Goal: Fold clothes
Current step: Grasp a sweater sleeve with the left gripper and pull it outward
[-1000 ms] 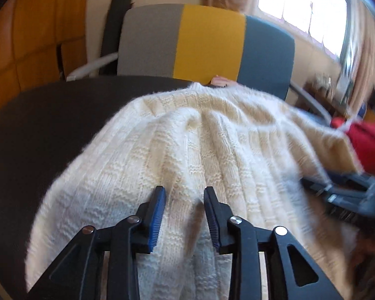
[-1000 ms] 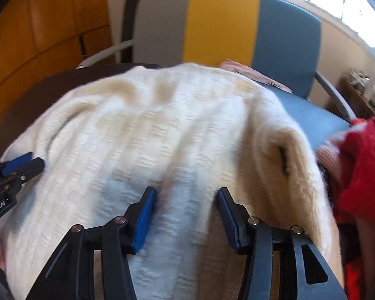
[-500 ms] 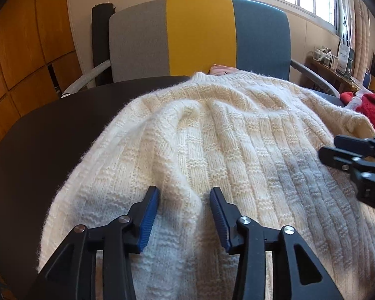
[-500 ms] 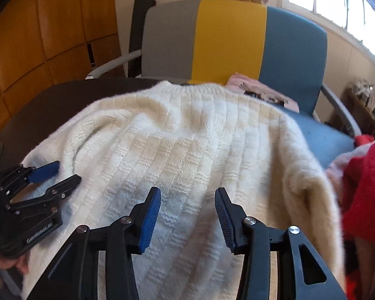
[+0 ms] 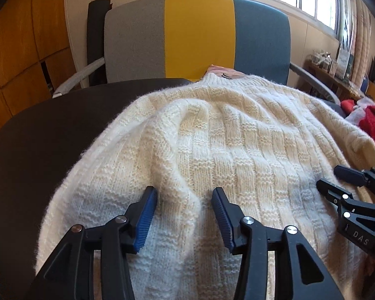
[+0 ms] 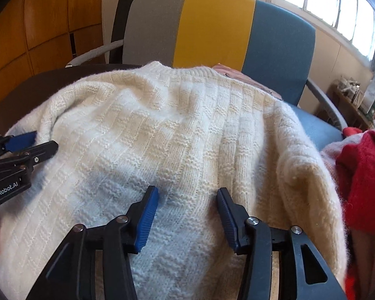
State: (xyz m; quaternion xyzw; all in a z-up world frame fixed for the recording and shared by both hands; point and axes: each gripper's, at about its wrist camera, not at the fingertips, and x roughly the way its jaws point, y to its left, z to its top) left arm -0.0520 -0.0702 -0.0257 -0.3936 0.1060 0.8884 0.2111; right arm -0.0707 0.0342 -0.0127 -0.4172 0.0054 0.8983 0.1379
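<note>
A cream knitted sweater (image 5: 237, 145) lies spread over a dark round table (image 5: 37, 135), collar at the far edge; it also fills the right wrist view (image 6: 177, 140). My left gripper (image 5: 185, 195) is open and empty, low over the sweater's near left part, with a raised fold between its fingers. My right gripper (image 6: 187, 195) is open and empty over the sweater's near right part. The right gripper shows at the right edge of the left wrist view (image 5: 342, 182). The left gripper shows at the left edge of the right wrist view (image 6: 35, 145).
A grey, yellow and blue armchair (image 5: 197, 35) stands behind the table, with a pink garment (image 6: 240, 77) on its seat. A red garment (image 6: 362, 175) lies in a pile on the right. Wooden panels (image 5: 20, 45) line the left wall.
Both grippers have drawn back and levelled over the sweater, which now lies flatter and more fully spread. Both jaws stay open.
</note>
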